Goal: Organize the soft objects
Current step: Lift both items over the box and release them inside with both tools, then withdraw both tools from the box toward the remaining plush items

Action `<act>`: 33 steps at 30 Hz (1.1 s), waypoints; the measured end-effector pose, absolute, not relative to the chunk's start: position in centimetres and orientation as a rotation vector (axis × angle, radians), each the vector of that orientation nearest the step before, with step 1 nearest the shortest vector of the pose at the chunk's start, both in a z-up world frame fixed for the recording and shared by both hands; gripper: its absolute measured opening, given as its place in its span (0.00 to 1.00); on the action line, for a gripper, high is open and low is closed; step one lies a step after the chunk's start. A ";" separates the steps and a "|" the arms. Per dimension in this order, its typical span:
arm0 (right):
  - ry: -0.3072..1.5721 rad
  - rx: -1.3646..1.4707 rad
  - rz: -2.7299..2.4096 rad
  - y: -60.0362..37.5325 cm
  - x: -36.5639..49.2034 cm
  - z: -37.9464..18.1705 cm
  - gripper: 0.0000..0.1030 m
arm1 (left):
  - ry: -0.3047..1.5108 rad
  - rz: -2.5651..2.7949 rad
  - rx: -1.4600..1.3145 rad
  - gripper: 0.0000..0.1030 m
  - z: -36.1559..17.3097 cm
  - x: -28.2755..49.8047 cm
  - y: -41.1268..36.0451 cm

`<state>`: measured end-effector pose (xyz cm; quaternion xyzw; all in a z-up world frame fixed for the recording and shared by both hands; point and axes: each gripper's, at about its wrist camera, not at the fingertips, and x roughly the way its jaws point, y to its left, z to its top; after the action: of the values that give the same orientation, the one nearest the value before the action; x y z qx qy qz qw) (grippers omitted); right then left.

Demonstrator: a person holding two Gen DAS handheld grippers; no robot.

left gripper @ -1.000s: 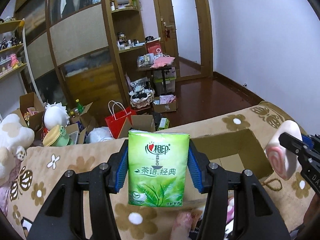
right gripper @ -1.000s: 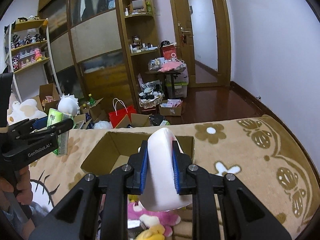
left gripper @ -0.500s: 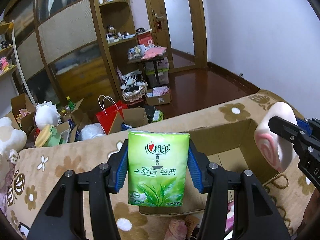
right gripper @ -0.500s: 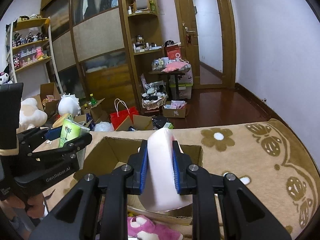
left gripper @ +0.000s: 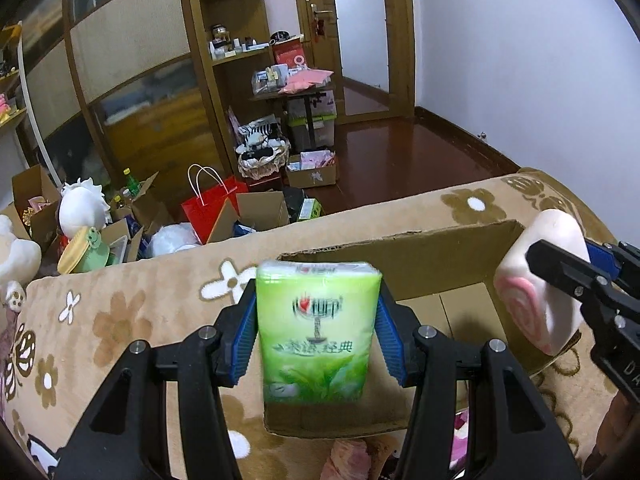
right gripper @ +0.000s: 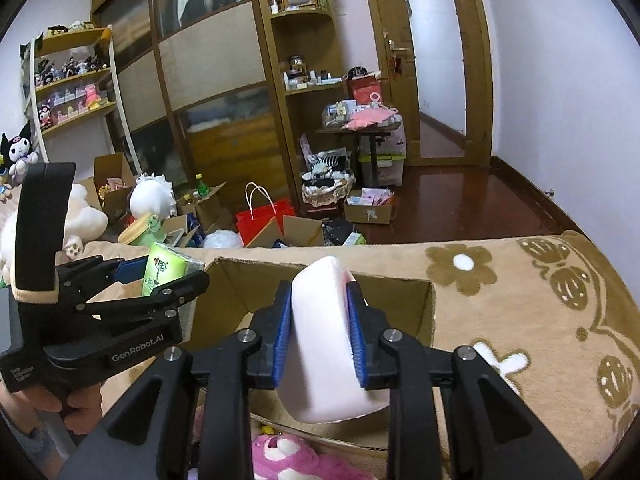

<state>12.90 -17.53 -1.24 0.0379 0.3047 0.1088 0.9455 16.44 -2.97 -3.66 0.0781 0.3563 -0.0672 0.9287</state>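
My left gripper [left gripper: 318, 334] is shut on a green tissue pack [left gripper: 316, 332] and holds it over the near left part of an open cardboard box [left gripper: 400, 264]. The pack also shows in the right wrist view [right gripper: 164, 270]. My right gripper [right gripper: 320, 340] is shut on a white and pink squishy roll toy [right gripper: 324, 344] above the box [right gripper: 248, 284]. The toy also shows at the right of the left wrist view [left gripper: 536, 292].
The box sits on a tan flowered blanket [right gripper: 540, 320]. Pink plush toys [right gripper: 284, 456] lie in front of the box. Beyond the blanket the floor holds a red bag [left gripper: 208, 208], cartons and plush toys. Wooden cabinets line the back wall.
Both grippers have moved forward and down toward the box with their loads. The left gripper has tilted down, so the box now fills more of its view.
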 end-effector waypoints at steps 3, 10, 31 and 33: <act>0.635 0.075 0.229 -17.1 13.0 -1.6 0.31 | 0.752 -0.147 0.162 0.51 -4.1 16.5 -3.1; 0.688 0.090 0.251 -16.9 13.4 -2.9 0.33 | 0.746 -0.132 0.198 0.63 -4.6 16.2 -3.4; 0.639 0.100 0.177 -17.0 8.5 1.3 1.00 | 0.775 -0.113 0.184 0.97 -2.2 11.6 -1.6; 0.643 0.108 0.178 -17.1 7.8 1.4 1.00 | 0.763 -0.115 0.185 0.98 -1.9 11.0 -1.5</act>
<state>7.79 -17.14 1.43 0.0531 0.3155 0.0872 0.9434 10.97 -1.45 -1.91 0.0899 0.3714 -0.0560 0.9224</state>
